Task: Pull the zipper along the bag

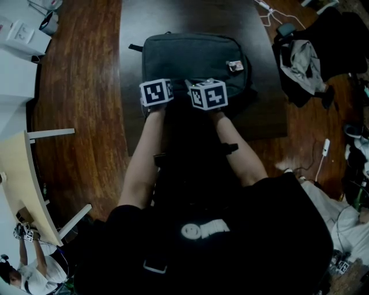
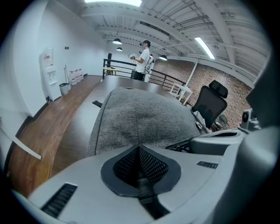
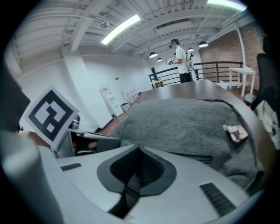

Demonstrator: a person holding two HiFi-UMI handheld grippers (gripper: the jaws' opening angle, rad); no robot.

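Left tool (image 2: pixel 139 153): jaws pressed together, the black ribbed pads (image 2: pixel 151 164) meeting in a tight seam. A narrow grey strip sits low in that seam, but I cannot tell what it is. The tool's nose rests right at the near edge of the dark grey woven-fabric bag (image 1: pixel 193 57).

Right tool (image 3: pixel 140 153) is just beside it, jaws closed too and pads touching. Nothing I can make out is caught between them. It also points down at the bag's near edge.

From the head view, the two black-and-white marker cubes (image 1: pixel 156 92) (image 1: pixel 208 94) sit side by side over that near edge, with a forearm behind each.

The bag lies flat on the dark brown wooden counter (image 1: pixel 173 17), with bare counter all around it. Its top panel is smooth and gently domed. A small pale tag (image 1: pixel 234 66) hangs near the bag's far right corner, and a short black strap (image 1: pixel 135 47) sticks out at its far left. The tools cover the zipper where they meet the bag.
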